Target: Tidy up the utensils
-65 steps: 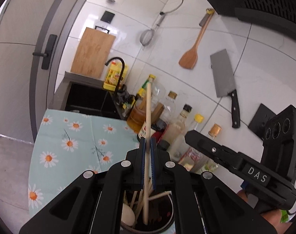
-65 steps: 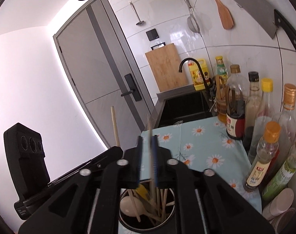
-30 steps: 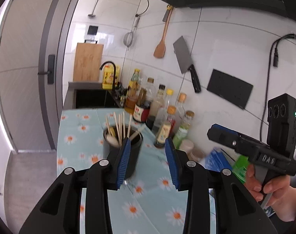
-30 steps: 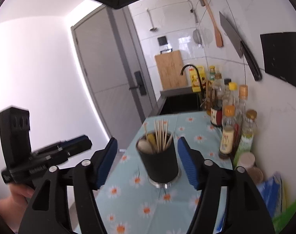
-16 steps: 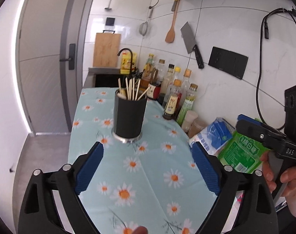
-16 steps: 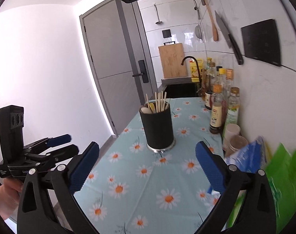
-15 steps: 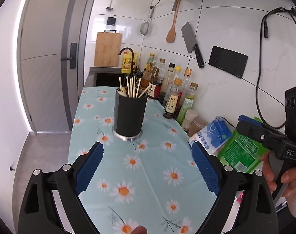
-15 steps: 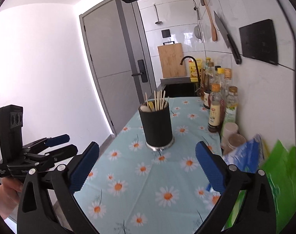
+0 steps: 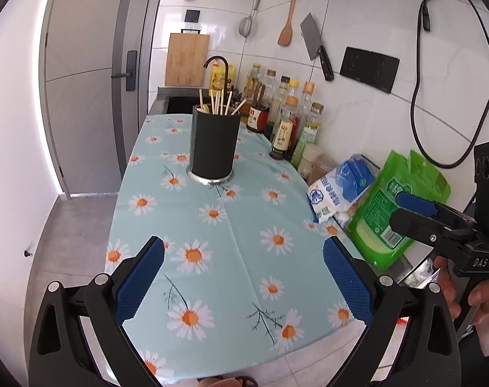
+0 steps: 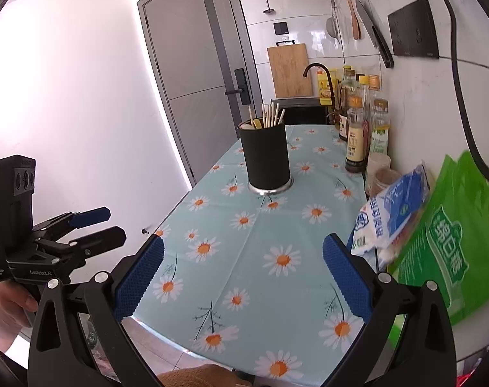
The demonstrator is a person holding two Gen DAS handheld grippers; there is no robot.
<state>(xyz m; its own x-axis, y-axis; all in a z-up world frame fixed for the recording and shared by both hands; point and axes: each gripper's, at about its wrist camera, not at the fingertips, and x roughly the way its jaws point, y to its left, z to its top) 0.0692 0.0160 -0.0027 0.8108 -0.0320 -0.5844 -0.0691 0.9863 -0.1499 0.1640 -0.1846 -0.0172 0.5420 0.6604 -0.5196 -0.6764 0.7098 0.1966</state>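
Both grippers are seen with nothing between their blue pads. The left gripper (image 9: 242, 272) has its jaws still spreading to their widest over the near edge of the desk (image 9: 192, 225), while the right gripper (image 10: 242, 271) is held wide open, likewise bare. Neither touches anything; only the daisy-print cloth shows in the gaps between the jaws.

The task's thing, a black utensil holder (image 9: 214, 146), stands upright on its metal base toward the far end of the desk, well apart from both grippers. Chopsticks (image 9: 220, 102) are seen bundled inside it, leaning against the rim, with a pale rounded utensil tucked beside them. No loose utensils can be seen on the cloth, so the sorting is judged complete or nearly so, and the grippers are probably kept back and open because nothing is left to carry.

Bottles (image 9: 288, 122) are lined along the wall at the right, with a blue-and-white bag (image 9: 337, 190) and a green bag (image 9: 396, 206) nearer. The holder is placed centrally, presumably so that it can be reached from either side without the bottles being knocked.
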